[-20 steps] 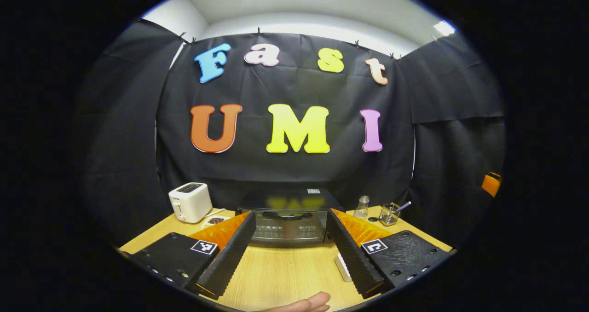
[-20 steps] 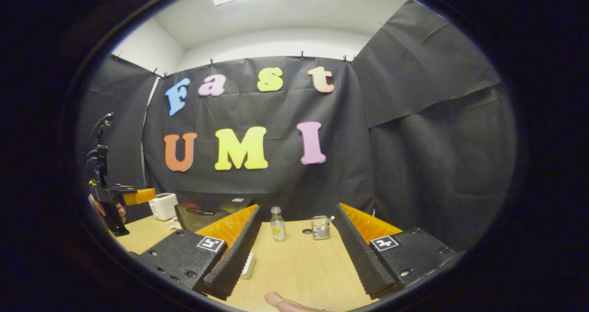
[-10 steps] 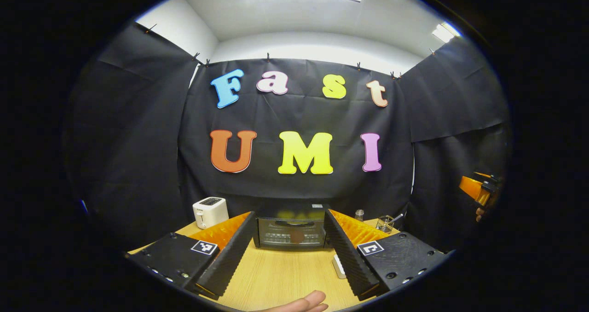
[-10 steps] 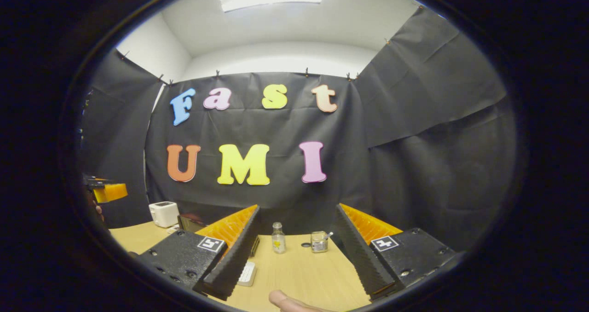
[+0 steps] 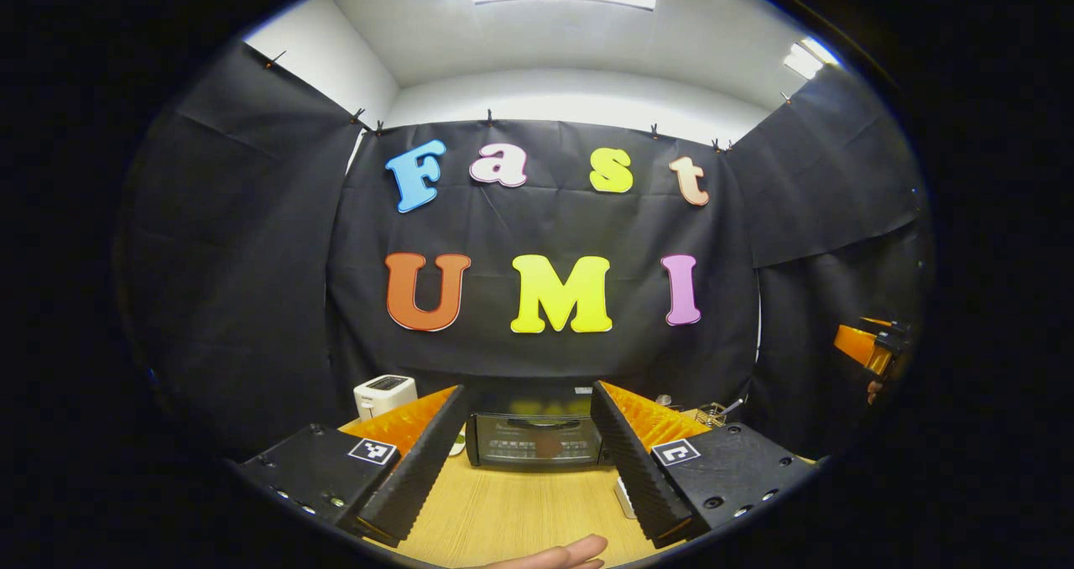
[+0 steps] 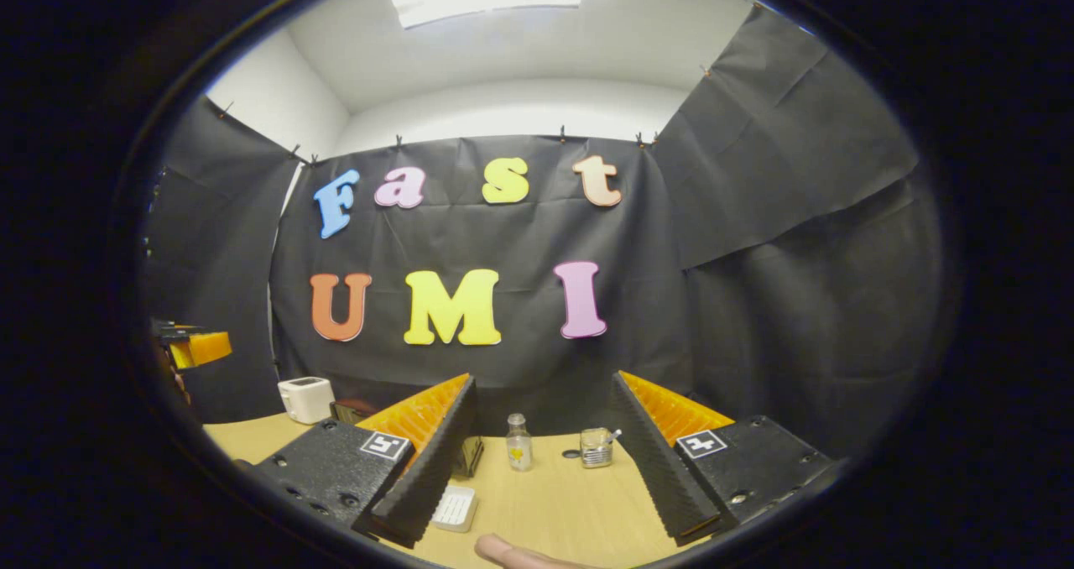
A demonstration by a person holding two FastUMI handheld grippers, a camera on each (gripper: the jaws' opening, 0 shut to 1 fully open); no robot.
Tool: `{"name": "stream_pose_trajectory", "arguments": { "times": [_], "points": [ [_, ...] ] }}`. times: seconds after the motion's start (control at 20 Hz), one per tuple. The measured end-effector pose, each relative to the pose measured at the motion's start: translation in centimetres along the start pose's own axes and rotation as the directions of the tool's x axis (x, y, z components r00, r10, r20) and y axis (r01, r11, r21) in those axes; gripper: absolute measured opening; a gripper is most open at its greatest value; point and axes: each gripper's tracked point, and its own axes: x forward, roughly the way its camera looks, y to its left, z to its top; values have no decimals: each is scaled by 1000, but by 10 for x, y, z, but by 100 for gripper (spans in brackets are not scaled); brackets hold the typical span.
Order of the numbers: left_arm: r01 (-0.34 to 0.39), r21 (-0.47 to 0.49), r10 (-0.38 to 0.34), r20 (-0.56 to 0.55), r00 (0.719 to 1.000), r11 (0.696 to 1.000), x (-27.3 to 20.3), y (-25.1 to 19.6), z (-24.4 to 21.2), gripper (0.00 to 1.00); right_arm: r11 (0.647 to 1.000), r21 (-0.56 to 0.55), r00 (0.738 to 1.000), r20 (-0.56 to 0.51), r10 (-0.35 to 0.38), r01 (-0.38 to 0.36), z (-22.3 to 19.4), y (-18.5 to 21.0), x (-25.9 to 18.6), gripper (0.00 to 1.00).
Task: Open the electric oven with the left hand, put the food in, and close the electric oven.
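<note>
The black electric oven [image 5: 537, 439] stands at the back of the wooden table [image 5: 520, 510], its glass door shut and the handle along the door's top edge. My left gripper [image 5: 527, 401] is open, held well back from the oven, which shows between its two fingers. A small white ridged block [image 6: 456, 506] lies on the table beside my open right gripper [image 6: 542, 382], which holds nothing. A corner of the oven [image 6: 352, 409] peeks out behind its left finger. I cannot tell which item is the food.
A white toaster [image 5: 384, 394] sits left of the oven. Right of it stand a small clear bottle [image 6: 518, 441], a glass jar with a spoon [image 6: 596, 447] and a dark lid [image 6: 570, 453]. The other gripper shows at the edge [image 5: 868, 347] [image 6: 197, 347]. Thumbs [image 5: 554, 555] [image 6: 512, 552] rest below.
Both grippers have drawn back from the table and tilted upward. The oven, toaster and jars look smaller and sit lower in view. Both grippers stay open.
</note>
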Motion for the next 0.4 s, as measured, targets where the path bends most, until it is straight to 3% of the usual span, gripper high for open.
{"name": "stream_pose_trajectory", "arguments": {
  "times": [0.15,0.35,0.4],
  "points": [
    [0,40,1,-10,1000,999,9,2,-9,94,1000,1,1000,9,-28,28,3,-8,2,96],
    [8,36,-8,-10,1000,999,15,0,-14,95,999,-32,999,5,-44,45,-2,-11,7,100],
    [8,33,-8,-9,1000,999,16,2,-14,83,999,-27,999,5,-33,33,-1,-8,7,100]
  ]
}}
